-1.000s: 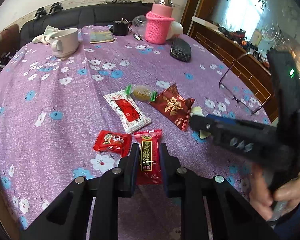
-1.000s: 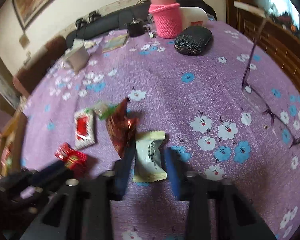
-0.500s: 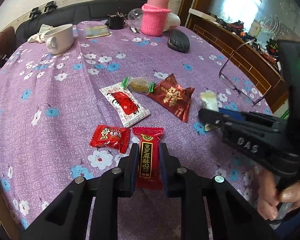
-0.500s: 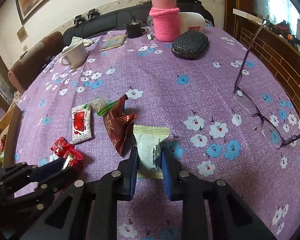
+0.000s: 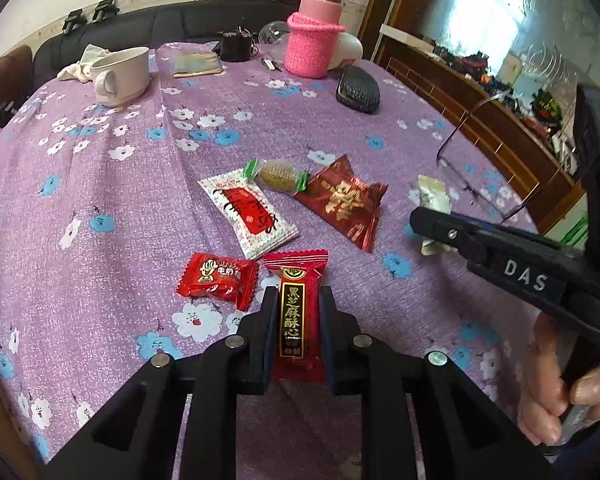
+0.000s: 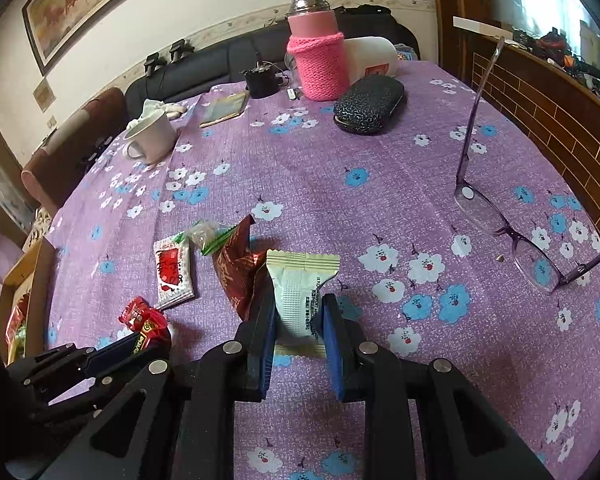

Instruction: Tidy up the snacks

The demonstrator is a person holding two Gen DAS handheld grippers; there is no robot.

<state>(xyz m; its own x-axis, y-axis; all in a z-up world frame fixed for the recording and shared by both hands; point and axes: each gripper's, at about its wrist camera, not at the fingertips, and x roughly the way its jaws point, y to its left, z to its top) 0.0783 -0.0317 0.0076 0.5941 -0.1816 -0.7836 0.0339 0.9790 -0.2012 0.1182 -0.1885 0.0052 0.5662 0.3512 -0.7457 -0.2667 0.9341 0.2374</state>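
Both claws are clamped on snacks. Left gripper [image 5: 296,312] has its jaws pinched on a long red snack bar [image 5: 298,312] w/ a black-and-gold label, top end sticking out past the fingertips, just over the purple flowered tablecloth [image 5: 100,184]. Right gripper [image 6: 298,316] squeezes a pale green packet [image 6: 300,292], held upright, crimped top edge above the fingertips, bottom edge showing below the pads.

Just left of the red bar: a small red candy [image 5: 218,280] w/ a cartoon face, flat on the cloth, close but not touching the left finger. Beyond it a white packet [image 5: 248,212] w/ a red panel, lying at a slant. At its far corner a round candy in clear wrap w/ green ends [image 5: 278,174]. Right of that a dark red foil packet [image 5: 342,200] w/ gold print, near the right claw's tip. A hand [image 5: 564,400] grips the right claw's handle at the lower right edge.

Farther out: glasses [image 6: 504,228] open on the right side of the table, one arm pointing up. At the far end a black glasses case [image 6: 368,106], a bottle in a pink knitted sleeve [image 6: 318,60], a white mug [image 6: 150,136], a small booklet [image 6: 224,108]. Cardboard box [image 6: 24,292] at the left edge, off the table.
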